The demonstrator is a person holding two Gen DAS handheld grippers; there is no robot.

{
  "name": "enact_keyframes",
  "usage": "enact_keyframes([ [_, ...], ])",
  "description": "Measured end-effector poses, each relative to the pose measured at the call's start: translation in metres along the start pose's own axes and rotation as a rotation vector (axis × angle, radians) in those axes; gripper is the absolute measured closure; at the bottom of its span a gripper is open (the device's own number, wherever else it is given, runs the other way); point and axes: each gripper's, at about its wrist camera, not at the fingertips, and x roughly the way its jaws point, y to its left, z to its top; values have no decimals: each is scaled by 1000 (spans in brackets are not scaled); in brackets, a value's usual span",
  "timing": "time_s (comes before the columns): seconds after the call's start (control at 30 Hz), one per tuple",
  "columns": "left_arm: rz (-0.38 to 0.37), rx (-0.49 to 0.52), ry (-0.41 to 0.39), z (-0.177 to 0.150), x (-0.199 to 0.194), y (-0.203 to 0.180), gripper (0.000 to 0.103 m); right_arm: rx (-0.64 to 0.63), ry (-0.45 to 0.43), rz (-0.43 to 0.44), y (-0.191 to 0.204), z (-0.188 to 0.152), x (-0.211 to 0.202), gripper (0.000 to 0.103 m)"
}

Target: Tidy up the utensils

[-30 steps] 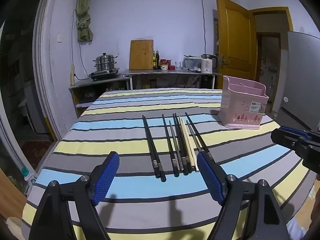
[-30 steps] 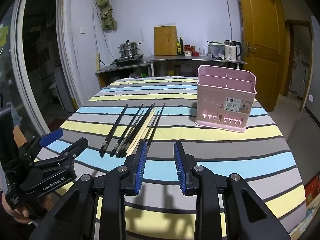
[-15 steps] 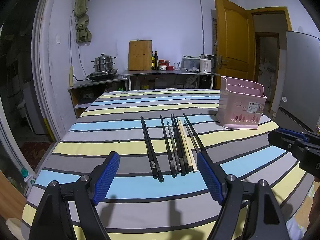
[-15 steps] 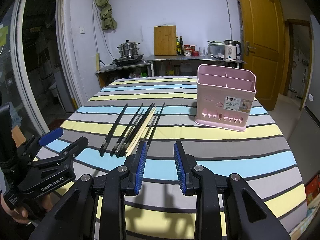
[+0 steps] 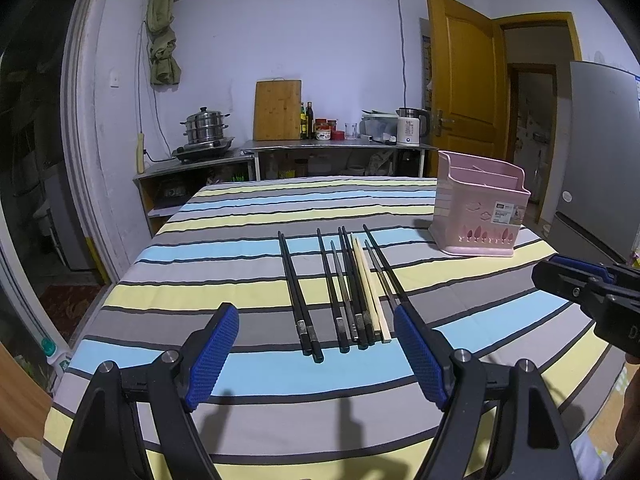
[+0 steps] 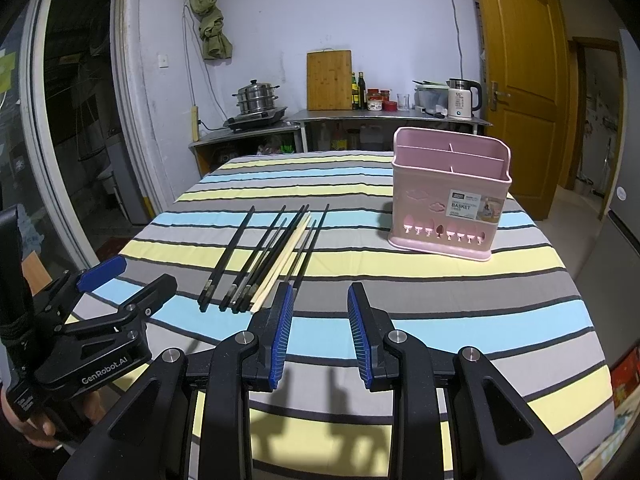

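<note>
Several chopsticks lie side by side on the striped tablecloth, mostly black with one pale wooden one; they also show in the right wrist view. A pink utensil basket with compartments stands upright to their right, also seen in the right wrist view. My left gripper is wide open, empty, just short of the chopsticks' near ends. My right gripper is open with a narrower gap, empty, hovering near the front of the table, right of the chopsticks.
The table has a striped cloth and drops off at the front and sides. Behind it stand a counter with a steamer pot, a cutting board, bottles and a kettle. A fridge is at the right.
The left gripper has drifted slightly so the chopsticks and basket sit a little lower and left in its view. The right gripper has barely moved. Both stay open.
</note>
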Motion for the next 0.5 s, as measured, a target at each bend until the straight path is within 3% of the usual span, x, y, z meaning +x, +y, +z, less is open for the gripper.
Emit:
enact_keyframes([
  [0.5,-7,2,4,-1,0,-3,23,1,1,0,-1,1,0,74],
])
